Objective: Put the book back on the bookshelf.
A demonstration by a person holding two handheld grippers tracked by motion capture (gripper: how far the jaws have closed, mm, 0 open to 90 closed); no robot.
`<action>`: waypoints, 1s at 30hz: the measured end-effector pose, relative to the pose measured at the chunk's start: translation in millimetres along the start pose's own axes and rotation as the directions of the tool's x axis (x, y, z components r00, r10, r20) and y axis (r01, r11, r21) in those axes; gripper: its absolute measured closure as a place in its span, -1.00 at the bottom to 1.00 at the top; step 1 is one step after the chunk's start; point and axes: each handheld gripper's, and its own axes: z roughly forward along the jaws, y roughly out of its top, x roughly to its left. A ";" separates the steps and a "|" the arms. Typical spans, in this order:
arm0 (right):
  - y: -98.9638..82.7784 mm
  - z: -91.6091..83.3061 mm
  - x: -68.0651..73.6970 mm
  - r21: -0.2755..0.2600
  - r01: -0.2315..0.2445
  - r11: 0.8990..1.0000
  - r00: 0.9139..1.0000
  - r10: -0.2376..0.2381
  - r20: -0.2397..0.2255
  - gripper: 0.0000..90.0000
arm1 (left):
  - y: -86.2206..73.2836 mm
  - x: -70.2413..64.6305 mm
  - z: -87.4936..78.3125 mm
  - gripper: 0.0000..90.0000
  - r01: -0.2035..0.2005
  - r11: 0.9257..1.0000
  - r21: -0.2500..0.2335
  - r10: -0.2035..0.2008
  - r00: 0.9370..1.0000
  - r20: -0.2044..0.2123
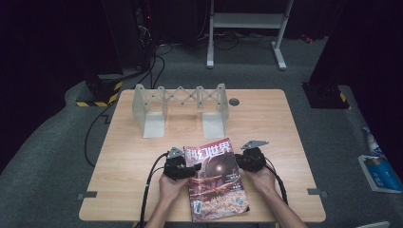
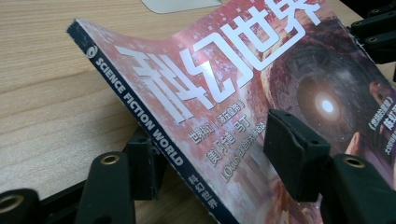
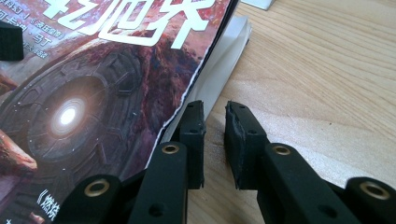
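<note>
Jaws at the red glossy magazine (image 1: 216,178) on the wooden bench (image 1: 133,156).
Left gripper (image 2: 219,163) straddles its spine, jaws spread; right gripper (image 3: 215,140) jaws nearly together beside the page edge, pinching nothing.

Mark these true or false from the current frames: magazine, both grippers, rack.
1. The magazine lies on the wooden table between the two grippers. True.
2. The left gripper has the magazine's spine edge between its jaws. True: one jaw is under the spine, the other above the cover.
3. The right gripper is clamped on the cover. False: its jaws stand nearly together with bare table in the gap, beside the page edge.
4. The grey folding rack stands on top of the magazine. False: it stands apart, at the table's far side.
5. The magazine is open to an inside page. False: its front cover faces up.
</note>
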 end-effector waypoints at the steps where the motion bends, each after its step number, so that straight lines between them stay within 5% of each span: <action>1: 0.0 0.0 0.0 0.000 0.000 1.000 1.000 0.000 0.000 0.71 | 0.0 0.0 0.0 -0.11 0.000 1.000 0.000 0.000 1.000 0.000; 12: 1.7 4.3 1.7 -0.017 0.021 1.000 1.000 -0.021 -0.023 0.71 | 1.6 -1.5 3.4 -0.33 0.008 1.000 0.006 -0.009 0.999 0.051; 30: 2.6 7.0 4.9 -0.022 0.018 1.000 0.999 -0.018 -0.039 0.73 | 12.2 -8.1 12.7 -0.55 -0.001 0.998 0.061 -0.003 0.998 0.064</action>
